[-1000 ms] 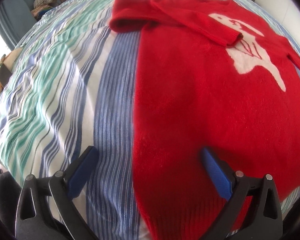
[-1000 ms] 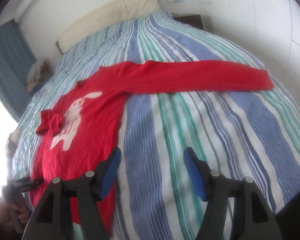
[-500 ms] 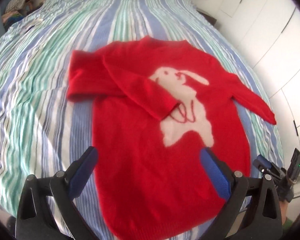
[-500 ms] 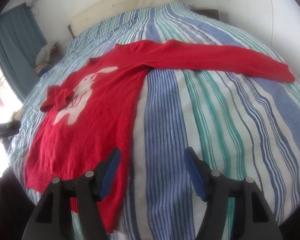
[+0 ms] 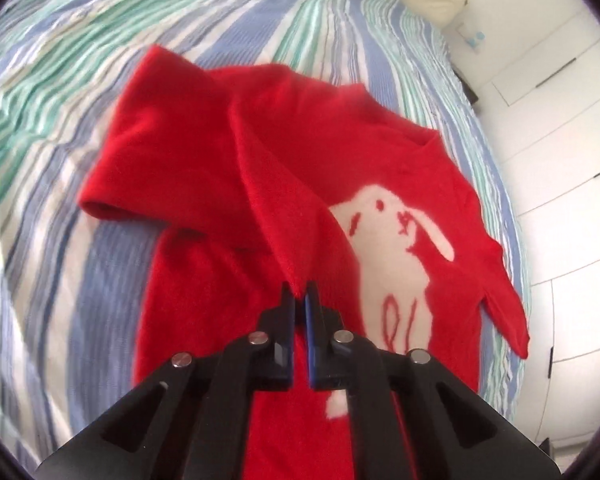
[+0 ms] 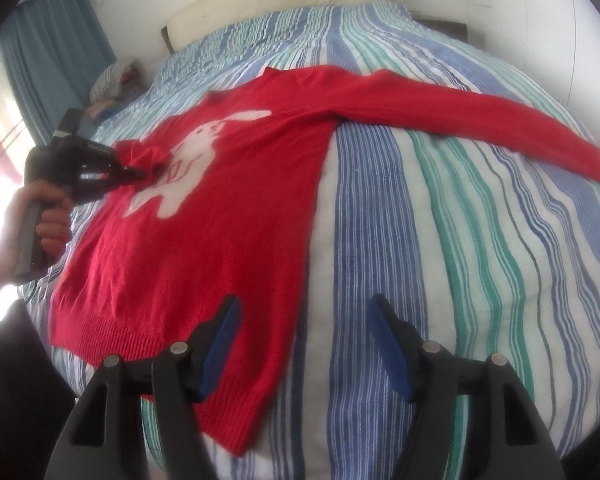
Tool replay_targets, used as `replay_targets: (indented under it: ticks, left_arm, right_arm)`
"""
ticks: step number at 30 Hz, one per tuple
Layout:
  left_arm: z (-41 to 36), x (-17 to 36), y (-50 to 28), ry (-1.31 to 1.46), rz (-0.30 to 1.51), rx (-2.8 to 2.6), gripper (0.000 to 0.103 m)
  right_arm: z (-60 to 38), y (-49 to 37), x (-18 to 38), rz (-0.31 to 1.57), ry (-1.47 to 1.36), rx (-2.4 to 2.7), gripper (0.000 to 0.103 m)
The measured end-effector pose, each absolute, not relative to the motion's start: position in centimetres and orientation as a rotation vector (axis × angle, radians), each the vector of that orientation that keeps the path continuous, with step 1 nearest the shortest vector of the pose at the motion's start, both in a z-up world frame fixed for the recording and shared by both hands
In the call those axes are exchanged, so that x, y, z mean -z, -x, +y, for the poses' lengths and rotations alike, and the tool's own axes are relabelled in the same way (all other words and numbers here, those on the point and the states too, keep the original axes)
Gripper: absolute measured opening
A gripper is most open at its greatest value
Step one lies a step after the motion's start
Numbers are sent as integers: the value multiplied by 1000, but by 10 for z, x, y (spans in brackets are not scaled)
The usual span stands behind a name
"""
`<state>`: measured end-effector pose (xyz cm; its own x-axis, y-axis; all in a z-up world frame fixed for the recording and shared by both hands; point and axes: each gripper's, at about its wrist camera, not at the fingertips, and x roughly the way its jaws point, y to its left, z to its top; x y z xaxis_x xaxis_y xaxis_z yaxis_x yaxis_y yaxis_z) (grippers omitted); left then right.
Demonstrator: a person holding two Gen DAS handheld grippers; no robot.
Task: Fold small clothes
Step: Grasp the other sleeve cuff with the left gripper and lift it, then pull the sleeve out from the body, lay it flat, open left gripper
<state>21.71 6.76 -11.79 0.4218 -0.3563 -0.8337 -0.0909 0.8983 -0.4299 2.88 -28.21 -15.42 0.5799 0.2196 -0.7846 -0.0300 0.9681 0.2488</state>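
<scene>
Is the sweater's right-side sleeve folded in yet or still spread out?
Spread. The right-side sleeve lies straight out across the striped bedspread, off the sweater.

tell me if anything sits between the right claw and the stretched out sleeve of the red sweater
Nothing visible does. The right claw hangs open over the sweater's hem corner, and only bare striped bedspread lies between it and the outstretched sleeve. The left claw is off on the far side, shut on the folded sleeve's cuff.
</scene>
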Motion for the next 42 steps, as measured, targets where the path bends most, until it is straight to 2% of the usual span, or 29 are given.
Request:
replay_targets:
  ticks: [4, 8, 9, 10, 11, 12, 13, 19, 22, 26, 27, 28, 29, 35, 42]
  left_arm:
    - [148, 73, -207, 300, 1104, 81, 3]
    - [235, 63, -217, 127, 1118, -169, 5]
    - [254, 71, -221, 118, 1149, -210, 13]
    - [271, 81, -226, 120, 1187, -250, 37]
    - [284, 92, -229, 132, 1216, -283, 55]
    - [297, 100, -228, 156, 1216, -303, 77]
    - [309, 105, -224, 193, 1189, -318, 79]
    - [381, 136, -178, 656, 1063, -373, 79]
    - [375, 152, -174, 688, 1072, -341, 79]
    - [336, 158, -194, 585, 1095, -227, 79]
    - [327, 160, -199, 555, 1105, -217, 70]
    - [318, 162, -204, 511, 1123, -226, 34]
    - [312, 164, -206, 456, 1154, -255, 9]
    - [327, 140, -199, 281, 1111, -444, 6]
    - [348, 159, -188, 255, 1144, -481, 5]
  right_arm:
    - [-285, -27, 152, 931, -221, -137, 65]
    - [-283, -28, 152, 931, -220, -142, 65]
    - [-281, -29, 153, 932, -216, -143, 65]
    - [-279, -30, 154, 935, -212, -145, 65]
    - [-277, -31, 155, 941, -206, -149, 65]
    - [-275, -32, 156, 948, -200, -152, 65]
    - [-274, -32, 157, 953, -196, -153, 65]
    - [-273, -22, 155, 954, -167, -137, 65]
    - [-273, -26, 159, 971, -161, -135, 65]
    - [-263, -30, 162, 979, -125, -144, 65]
    - [-260, -29, 162, 977, -113, -148, 65]
    - [-257, -29, 162, 977, -100, -153, 65]
    - [-254, -28, 163, 979, -86, -156, 65]
    - [-251, -23, 160, 969, -48, -149, 65]
    - [-252, -27, 165, 980, -54, -142, 65]
